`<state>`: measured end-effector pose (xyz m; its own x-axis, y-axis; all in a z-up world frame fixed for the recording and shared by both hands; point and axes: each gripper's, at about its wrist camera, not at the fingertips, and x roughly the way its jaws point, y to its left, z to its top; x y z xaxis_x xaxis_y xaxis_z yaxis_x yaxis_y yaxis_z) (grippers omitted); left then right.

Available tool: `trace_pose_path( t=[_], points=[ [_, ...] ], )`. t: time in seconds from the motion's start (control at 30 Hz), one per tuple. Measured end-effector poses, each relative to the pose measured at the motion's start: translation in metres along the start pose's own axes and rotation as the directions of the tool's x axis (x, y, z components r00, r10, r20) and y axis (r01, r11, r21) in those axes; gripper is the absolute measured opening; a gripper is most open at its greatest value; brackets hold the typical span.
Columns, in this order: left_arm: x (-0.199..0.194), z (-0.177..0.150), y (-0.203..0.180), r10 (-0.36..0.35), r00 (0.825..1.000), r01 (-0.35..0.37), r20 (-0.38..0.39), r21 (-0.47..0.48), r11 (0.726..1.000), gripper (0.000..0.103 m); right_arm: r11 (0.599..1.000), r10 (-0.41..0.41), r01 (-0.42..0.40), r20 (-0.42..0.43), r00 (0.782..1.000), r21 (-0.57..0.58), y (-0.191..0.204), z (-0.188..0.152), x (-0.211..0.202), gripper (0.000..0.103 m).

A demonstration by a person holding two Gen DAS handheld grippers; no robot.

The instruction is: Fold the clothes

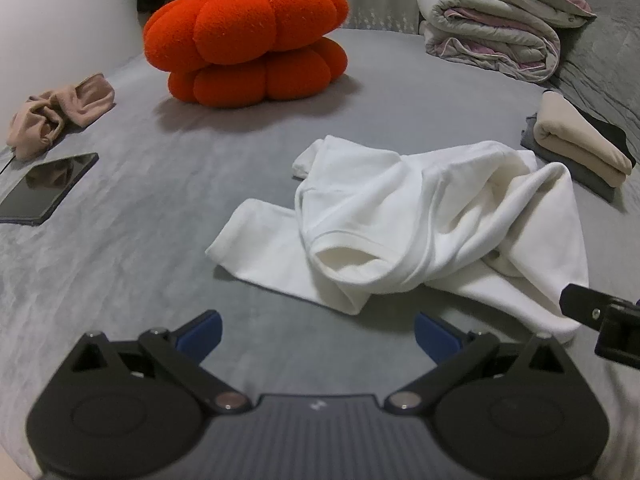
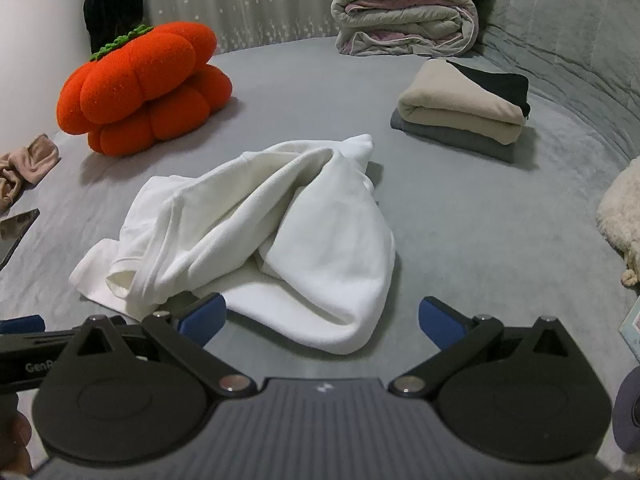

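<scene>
**Desk:** What does the lower frame show?

**Photographer:** Both tools hang above a grey bed [image 1: 120,248], jaws spread wide and holding nothing. The left tool [image 1: 318,334] fills the bottom of its own view; the right tool [image 2: 322,322] does the same in the other, its nearer blue pad just over the cloth's edge.

**Desk:** And the garment?

**Photographer:** A white shirt [image 2: 256,224] lies crumpled at centre frame, just beyond the pads, one sleeve opening gaping toward the left tool. It is bunched and twisted, not flat.

**Desk:** So the step in hand?

**Photographer:** Likely spreading it out first. Each tool would do well to pinch a single layer at an outer edge, then draw apart until the fabric lies smooth; grabbing the heaped middle risks trapping extra folds.

**Desk:** Farther back?

**Photographer:** At right, a folded stack [image 2: 460,116], presumably where finished pieces go. At left, a dark tablet [image 1: 48,188] and a crumpled tan cloth [image 1: 60,112]. Behind, an orange pumpkin cushion [image 1: 248,40] and a rolled quilt [image 2: 404,20].
</scene>
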<state>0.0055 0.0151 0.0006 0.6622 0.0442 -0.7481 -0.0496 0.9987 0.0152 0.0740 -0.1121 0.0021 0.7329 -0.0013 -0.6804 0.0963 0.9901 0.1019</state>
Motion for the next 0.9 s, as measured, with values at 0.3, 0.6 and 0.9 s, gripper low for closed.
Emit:
trace_pose_path(
  t=[0.3,0.6,0.9],
  points=[
    [0.011,0.008,0.002,-0.018,1.000,0.018,-0.020,-0.014,1.000,0.103,0.997,0.034,-0.030,-0.051,0.998,0.064,-0.010,0.002,0.007,0.103],
    [0.017,0.033,0.009,0.031,1.000,-0.031,0.004,0.004,1.000,0.103,0.999,-0.022,0.024,-0.094,0.995,0.026,-0.019,0.028,0.021,0.103],
    [0.066,0.040,0.005,0.028,0.997,-0.025,-0.076,0.048,0.999,0.103,0.999,-0.025,0.019,-0.156,0.987,-0.037,-0.020,0.040,0.067,0.103]
  ],
)
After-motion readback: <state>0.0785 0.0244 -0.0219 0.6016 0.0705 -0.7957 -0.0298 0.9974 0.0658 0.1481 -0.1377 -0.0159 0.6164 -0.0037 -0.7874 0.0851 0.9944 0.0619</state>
